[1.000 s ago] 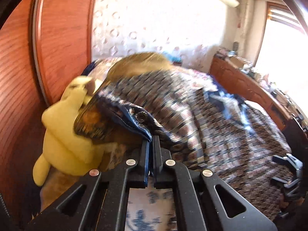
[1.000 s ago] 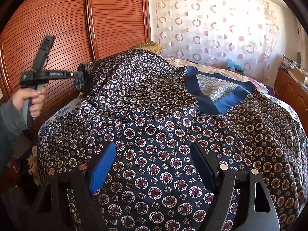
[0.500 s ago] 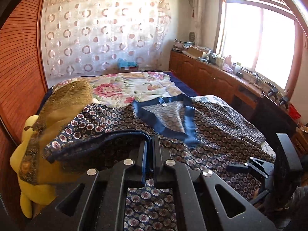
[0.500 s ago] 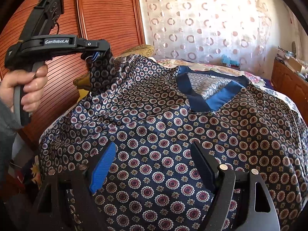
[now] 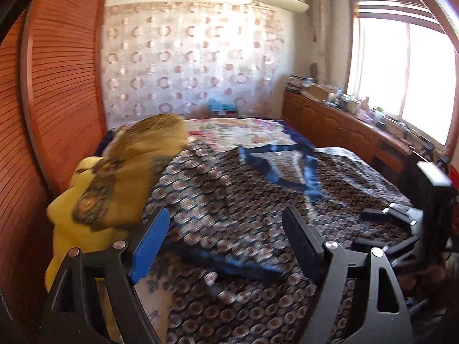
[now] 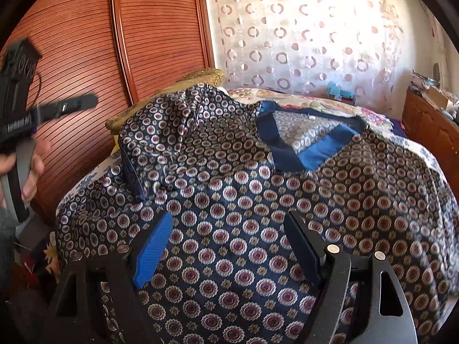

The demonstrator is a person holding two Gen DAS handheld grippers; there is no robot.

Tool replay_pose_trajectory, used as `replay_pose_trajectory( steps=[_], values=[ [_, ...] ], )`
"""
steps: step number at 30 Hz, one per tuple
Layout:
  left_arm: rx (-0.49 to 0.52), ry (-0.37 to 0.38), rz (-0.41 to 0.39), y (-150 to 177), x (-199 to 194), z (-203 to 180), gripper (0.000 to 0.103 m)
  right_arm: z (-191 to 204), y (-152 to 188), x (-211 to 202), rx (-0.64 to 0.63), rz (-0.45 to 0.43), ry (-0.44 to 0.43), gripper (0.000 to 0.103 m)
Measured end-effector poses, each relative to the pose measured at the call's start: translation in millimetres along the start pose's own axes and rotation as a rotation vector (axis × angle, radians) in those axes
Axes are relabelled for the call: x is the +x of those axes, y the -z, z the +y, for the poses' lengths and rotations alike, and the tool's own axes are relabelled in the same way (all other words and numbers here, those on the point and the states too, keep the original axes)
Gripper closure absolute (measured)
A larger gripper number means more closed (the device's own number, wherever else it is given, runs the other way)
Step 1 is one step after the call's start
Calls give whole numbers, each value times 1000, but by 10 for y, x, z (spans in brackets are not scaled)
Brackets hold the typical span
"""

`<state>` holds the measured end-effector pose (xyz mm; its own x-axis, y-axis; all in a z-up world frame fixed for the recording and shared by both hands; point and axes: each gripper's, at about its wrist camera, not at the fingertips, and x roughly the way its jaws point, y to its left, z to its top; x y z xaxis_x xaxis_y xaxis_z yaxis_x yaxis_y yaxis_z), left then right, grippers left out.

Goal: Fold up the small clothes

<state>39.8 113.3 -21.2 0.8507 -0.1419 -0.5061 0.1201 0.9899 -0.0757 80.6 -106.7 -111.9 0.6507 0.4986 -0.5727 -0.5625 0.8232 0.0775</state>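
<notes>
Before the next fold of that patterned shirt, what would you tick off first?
1. Left gripper let go: ok, its fingers have just been opening, nothing between them.
2. Right gripper free: ok, open above the shirt.
3. Sleeve folded inward: ok, but rumpled.
4. Collar facing up: ok.
5. Shirt lying flat: not ok, bunched near the sleeve.
6. Right edge of the shirt: cannot tell, out of view.

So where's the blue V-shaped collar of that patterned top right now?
The blue collar lies flat at the far end of the patterned top on the bed, right of its folded-over sleeve.
</notes>
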Motion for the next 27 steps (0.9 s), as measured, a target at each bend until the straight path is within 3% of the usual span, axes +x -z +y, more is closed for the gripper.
replay_pose_trajectory(
  steps=[9,21,26,27],
  values=[
    [-87,-59,-30,244,-212,269,21,352,-515,213,-149,-16,-85,22],
    [-154,-111,-41,401,-392,575,21,1119,-1051,1284,-271,107,-243,22],
    [-170,-114,-38,449,-383,622,21,1323,-1099,1686,-337,198,-212,32],
    [-173,-113,-37,467,-390,641,21,1316,-1081,1736,-341,214,-202,40]
  ],
)
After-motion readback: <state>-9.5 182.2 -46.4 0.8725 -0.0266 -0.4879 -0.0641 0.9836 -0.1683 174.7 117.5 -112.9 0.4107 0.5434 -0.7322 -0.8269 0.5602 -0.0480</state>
